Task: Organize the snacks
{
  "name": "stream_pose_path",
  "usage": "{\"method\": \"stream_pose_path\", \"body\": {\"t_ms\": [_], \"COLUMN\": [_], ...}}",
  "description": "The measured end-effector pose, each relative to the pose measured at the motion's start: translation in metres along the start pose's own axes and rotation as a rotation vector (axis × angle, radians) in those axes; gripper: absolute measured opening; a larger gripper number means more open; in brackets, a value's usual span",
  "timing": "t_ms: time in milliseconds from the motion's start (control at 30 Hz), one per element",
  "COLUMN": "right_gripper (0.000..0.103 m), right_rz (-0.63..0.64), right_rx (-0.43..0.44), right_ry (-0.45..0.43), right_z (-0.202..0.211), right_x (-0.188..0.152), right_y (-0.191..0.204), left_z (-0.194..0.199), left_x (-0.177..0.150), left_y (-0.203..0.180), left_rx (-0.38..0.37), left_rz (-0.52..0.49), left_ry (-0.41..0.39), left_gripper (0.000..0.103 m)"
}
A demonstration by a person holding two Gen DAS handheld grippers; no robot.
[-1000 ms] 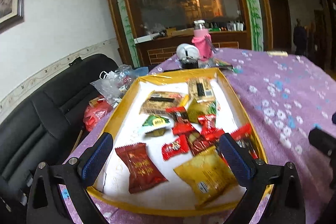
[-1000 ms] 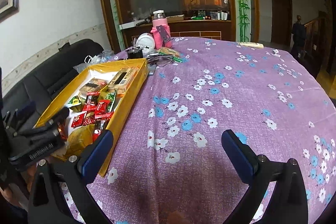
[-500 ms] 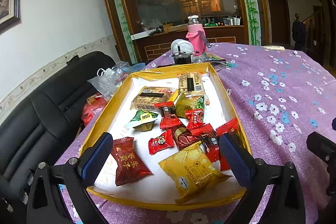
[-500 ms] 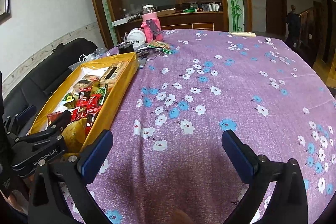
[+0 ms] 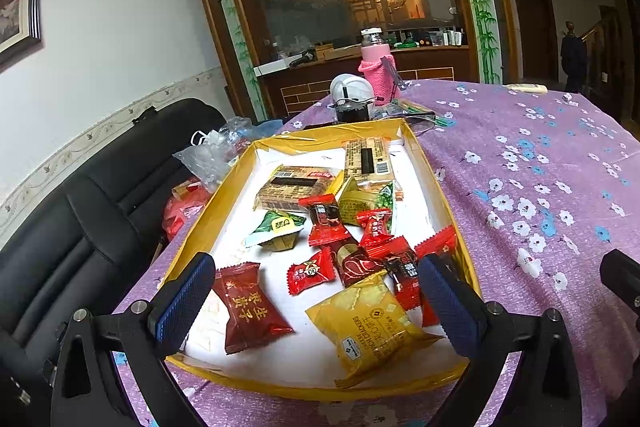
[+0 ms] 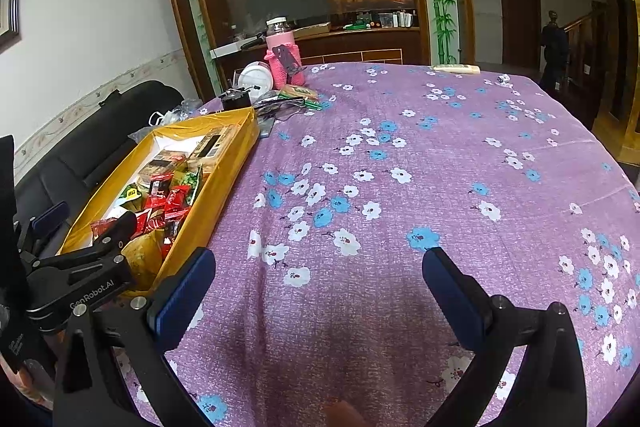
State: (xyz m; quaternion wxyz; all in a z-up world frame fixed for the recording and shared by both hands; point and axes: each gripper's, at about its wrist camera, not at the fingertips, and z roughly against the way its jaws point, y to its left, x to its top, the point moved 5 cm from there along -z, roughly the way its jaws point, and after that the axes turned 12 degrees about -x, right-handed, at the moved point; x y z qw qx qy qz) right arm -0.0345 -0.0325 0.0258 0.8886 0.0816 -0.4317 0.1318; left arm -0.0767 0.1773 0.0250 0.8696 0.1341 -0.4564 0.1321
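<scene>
Closer now than a second ago, the yellow tray (image 5: 434,163) fills my left wrist view, its near rim just under my left gripper (image 5: 316,301). That gripper hangs above the tray with its blue pads (image 5: 182,301) spread wide, holding nothing. Between them lie the snacks: a dark red packet (image 5: 250,307) near the left pad, a yellow biscuit pouch (image 5: 366,323) beside it, and a heap of small red candies (image 5: 360,247) behind. Two tan bars (image 5: 294,187) rest at the far end. My right gripper (image 6: 320,291) is also spread and empty, over the purple flowered tablecloth (image 6: 420,167), well to the right of the tray. A pink-sleeved bottle (image 6: 282,57) stands at the table's far side.
</scene>
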Motion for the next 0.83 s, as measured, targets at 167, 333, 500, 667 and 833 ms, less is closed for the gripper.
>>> {"method": "stream_pose_path", "body": {"t_ms": [167, 333, 500, 667, 833], "right_gripper": [0.103, 0.103, 0.103, 0.103, 0.103], "right_rz": [-0.001, -0.001, -0.001, -0.003, -0.009], "right_rx": [-0.005, -0.006, -0.007, -0.012, -0.022], "right_ry": [-0.002, -0.002, -0.002, -0.001, -0.006], "right_z": [0.0004, 0.0002, 0.0006, 0.0001, 0.0009], "right_x": [-0.0002, 0.0000, 0.0000, 0.0002, 0.0004], "right_y": [-0.0011, -0.0012, -0.0012, -0.0038, -0.0084], "left_z": [0.0008, 0.0012, 0.0017, 0.0041, 0.0067], "left_x": [0.0000, -0.0005, -0.0013, -0.0016, -0.0021], "left_y": [0.0052, 0.0076, 0.0068, 0.0041, 0.0032], "left_rx": [0.009, 0.012, 0.012, 0.006, -0.018], "left_rz": [0.005, 0.007, -0.001, -0.007, -0.009], "left_ry": [-0.004, -0.006, -0.008, -0.009, 0.007], "left_gripper": [0.102, 0.102, 0.102, 0.102, 0.102]}}
